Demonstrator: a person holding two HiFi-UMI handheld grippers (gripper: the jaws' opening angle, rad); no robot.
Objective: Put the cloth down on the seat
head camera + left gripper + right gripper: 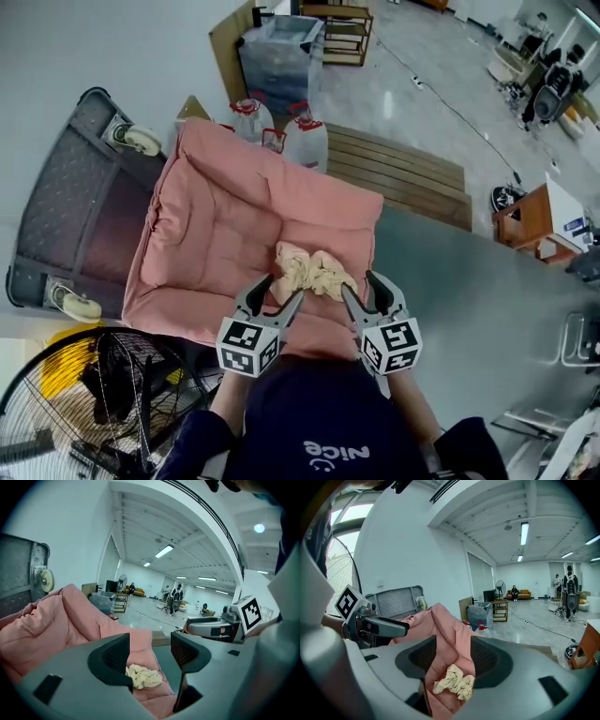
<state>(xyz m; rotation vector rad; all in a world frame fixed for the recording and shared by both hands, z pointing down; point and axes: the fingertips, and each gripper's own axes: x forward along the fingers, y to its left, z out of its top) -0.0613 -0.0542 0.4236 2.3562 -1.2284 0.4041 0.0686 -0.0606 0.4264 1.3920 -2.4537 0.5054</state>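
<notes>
A crumpled cream cloth (311,270) lies on the pink padded seat cushion (225,225), near its front edge. The cloth (143,677) shows low between the left gripper's jaws, resting on the cushion (56,625), and the cloth (454,681) lies the same way in the right gripper view. My left gripper (277,298) stands open just left of the cloth, nothing between its jaws. My right gripper (361,292) stands open just right of it, also empty. Neither gripper touches the cloth.
A grey wheeled cart (70,220) lies tipped at the cushion's left. Two water jugs (305,141) and a plastic crate (277,56) stand behind the cushion, beside a wooden pallet (403,173). A floor fan (80,403) sits at lower left, a small wooden table (539,225) at right.
</notes>
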